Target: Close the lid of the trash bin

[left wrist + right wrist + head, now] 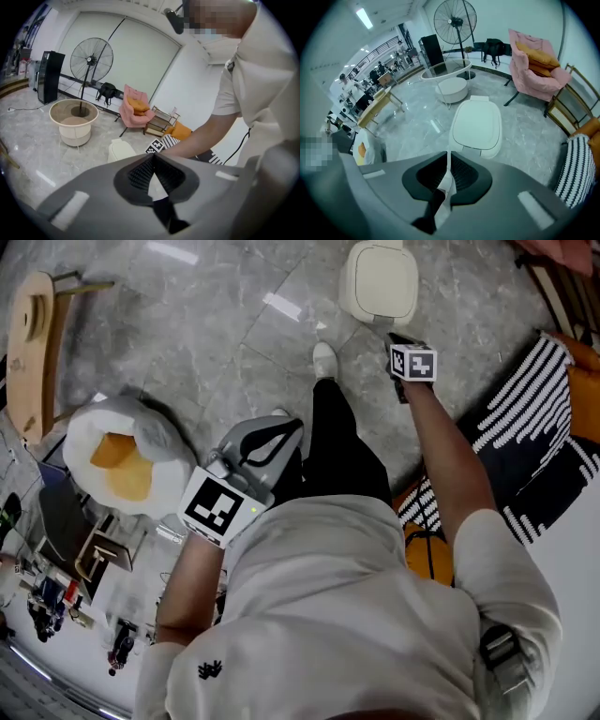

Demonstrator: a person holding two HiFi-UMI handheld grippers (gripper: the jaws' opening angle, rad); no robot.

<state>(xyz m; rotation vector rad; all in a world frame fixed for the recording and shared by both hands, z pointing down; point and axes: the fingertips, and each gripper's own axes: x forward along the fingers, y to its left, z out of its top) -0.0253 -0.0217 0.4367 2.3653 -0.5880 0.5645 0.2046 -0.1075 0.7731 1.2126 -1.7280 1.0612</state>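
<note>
The white trash bin [380, 282] stands on the marble floor ahead of my feet, its flat lid lying down over the body. In the right gripper view the bin [477, 125] fills the middle just beyond the jaws, apart from them. My right gripper [401, 341] is held out on a straight arm, a short way in front of the bin, jaws together with nothing between them [449, 157]. My left gripper [286, 427] hangs near my waist, far from the bin [121, 151], its jaws also pressed shut and empty [153, 158].
A white bag with something orange inside [127, 460] sits to the left, near a wooden chair [33, 343]. A black-and-white striped rug [534, 446] lies at right. Beyond the bin stand a round white side table [452, 86], a floor fan [454, 21] and a pink chair [534, 65].
</note>
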